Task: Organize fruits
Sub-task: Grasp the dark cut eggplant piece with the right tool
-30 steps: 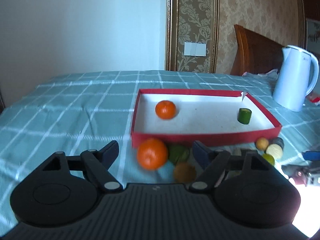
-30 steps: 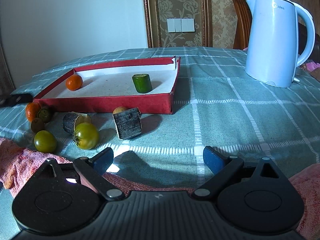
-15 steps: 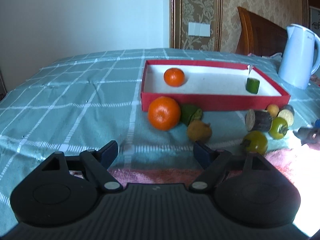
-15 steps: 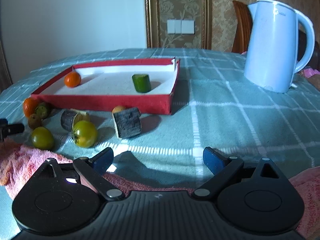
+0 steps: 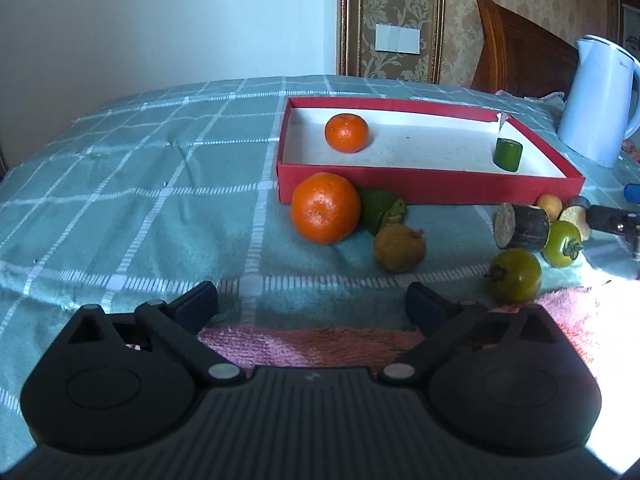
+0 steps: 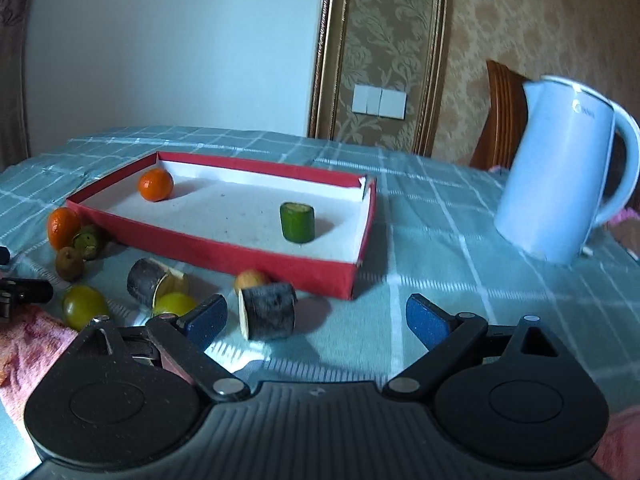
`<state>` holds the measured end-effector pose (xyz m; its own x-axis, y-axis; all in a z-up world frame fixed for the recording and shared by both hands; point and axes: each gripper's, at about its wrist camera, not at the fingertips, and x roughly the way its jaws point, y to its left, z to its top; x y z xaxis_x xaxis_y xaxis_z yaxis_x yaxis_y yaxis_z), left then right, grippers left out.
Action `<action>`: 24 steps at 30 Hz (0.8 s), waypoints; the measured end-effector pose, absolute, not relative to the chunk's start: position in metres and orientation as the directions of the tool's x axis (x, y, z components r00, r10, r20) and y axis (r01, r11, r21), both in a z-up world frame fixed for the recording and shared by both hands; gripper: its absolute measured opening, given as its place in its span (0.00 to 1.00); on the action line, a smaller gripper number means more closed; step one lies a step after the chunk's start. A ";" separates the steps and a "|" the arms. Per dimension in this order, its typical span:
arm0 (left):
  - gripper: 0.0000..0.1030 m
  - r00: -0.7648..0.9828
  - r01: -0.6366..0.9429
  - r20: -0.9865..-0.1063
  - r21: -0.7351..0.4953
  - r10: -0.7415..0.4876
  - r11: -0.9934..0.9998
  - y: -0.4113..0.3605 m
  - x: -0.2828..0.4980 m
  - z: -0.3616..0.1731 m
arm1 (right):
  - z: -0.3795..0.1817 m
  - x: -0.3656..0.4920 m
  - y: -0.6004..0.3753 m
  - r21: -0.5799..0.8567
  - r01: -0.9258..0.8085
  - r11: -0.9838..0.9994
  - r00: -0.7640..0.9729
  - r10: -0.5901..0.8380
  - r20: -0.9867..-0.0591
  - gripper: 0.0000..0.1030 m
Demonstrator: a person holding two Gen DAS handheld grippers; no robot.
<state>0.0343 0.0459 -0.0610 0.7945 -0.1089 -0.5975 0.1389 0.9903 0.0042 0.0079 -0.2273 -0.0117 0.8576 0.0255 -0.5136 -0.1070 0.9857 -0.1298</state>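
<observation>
A red tray (image 5: 428, 190) (image 6: 224, 256) holds a small orange (image 5: 346, 133) (image 6: 155, 185) and a green cucumber piece (image 5: 508, 154) (image 6: 297, 223). In front of it lie a big orange (image 5: 325, 208) (image 6: 63, 227), a green piece (image 5: 382, 210), a brown fruit (image 5: 399, 248), two green tomatoes (image 5: 514, 274) (image 5: 563, 243) and dark cut chunks (image 5: 520, 227) (image 6: 267, 311). My left gripper (image 5: 312, 304) is open and empty, short of the big orange. My right gripper (image 6: 316, 316) is open, with the dark chunk between its fingers but untouched.
A white kettle (image 5: 600, 100) (image 6: 560, 168) stands right of the tray. A pink towel (image 5: 320, 344) lies along the table's near edge. The table has a teal checked cloth (image 5: 140, 184). A wooden chair back (image 5: 520, 48) stands behind.
My left gripper pulled back from the big orange and the tray, still open. My right gripper moved forward toward the dark chunk and tilted.
</observation>
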 end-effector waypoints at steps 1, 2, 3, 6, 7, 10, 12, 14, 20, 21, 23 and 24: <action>1.00 0.792 0.144 -0.600 0.005 -0.112 0.990 0.046 0.035 -0.061 | -0.012 0.011 -0.227 -0.128 -0.112 0.985 0.858 0.031 -0.513 0.94; 1.00 0.792 0.144 -0.601 0.010 -0.109 0.990 0.045 0.035 -0.061 | -0.012 0.013 -0.227 -0.125 -0.120 0.985 0.857 0.039 -0.515 0.94; 1.00 0.792 0.144 -0.601 0.011 -0.108 0.990 0.045 0.035 -0.061 | -0.013 0.015 -0.227 -0.120 -0.130 0.984 0.854 0.049 -0.517 0.93; 1.00 0.792 0.144 -0.601 0.010 -0.109 0.990 0.044 0.034 -0.061 | -0.015 0.019 -0.227 -0.111 -0.148 0.983 0.854 0.070 -0.515 0.91; 1.00 0.792 0.144 -0.601 0.011 -0.109 0.990 0.044 0.034 -0.061 | -0.016 0.021 -0.227 -0.111 -0.156 0.981 0.854 0.078 -0.515 0.87; 1.00 0.792 0.143 -0.601 0.010 -0.108 0.990 0.044 0.034 -0.061 | -0.019 0.025 -0.226 -0.117 -0.174 0.978 0.841 0.086 -0.535 0.71; 1.00 0.792 0.144 -0.601 0.010 -0.109 0.990 0.044 0.035 -0.061 | -0.020 0.027 -0.226 -0.111 -0.193 0.975 0.833 0.103 -0.544 0.64; 1.00 0.792 0.143 -0.601 0.010 -0.108 0.990 0.044 0.035 -0.061 | -0.022 0.027 -0.224 -0.113 -0.212 0.971 0.826 0.116 -0.552 0.60; 1.00 0.792 0.144 -0.601 0.010 -0.109 0.990 0.044 0.035 -0.061 | -0.027 0.029 -0.219 -0.092 -0.261 0.961 0.797 0.161 -0.582 0.33; 1.00 0.792 0.144 -0.601 0.010 -0.109 0.990 0.044 0.035 -0.061 | -0.027 0.028 -0.218 -0.095 -0.260 0.961 0.798 0.158 -0.582 0.33; 1.00 0.792 0.144 -0.601 0.010 -0.109 0.990 0.044 0.035 -0.061 | -0.028 0.028 -0.218 -0.090 -0.256 0.963 0.798 0.158 -0.582 0.33; 1.00 0.792 0.144 -0.601 0.010 -0.109 0.990 0.044 0.035 -0.061 | -0.028 0.028 -0.218 -0.083 -0.253 0.964 0.798 0.159 -0.581 0.33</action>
<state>0.0347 0.0443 -0.0612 0.7918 -0.1093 -0.6009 0.1441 0.9895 0.0099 0.0276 -0.2182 -0.0281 0.7980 0.1592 -0.5813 -0.2530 0.9639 -0.0833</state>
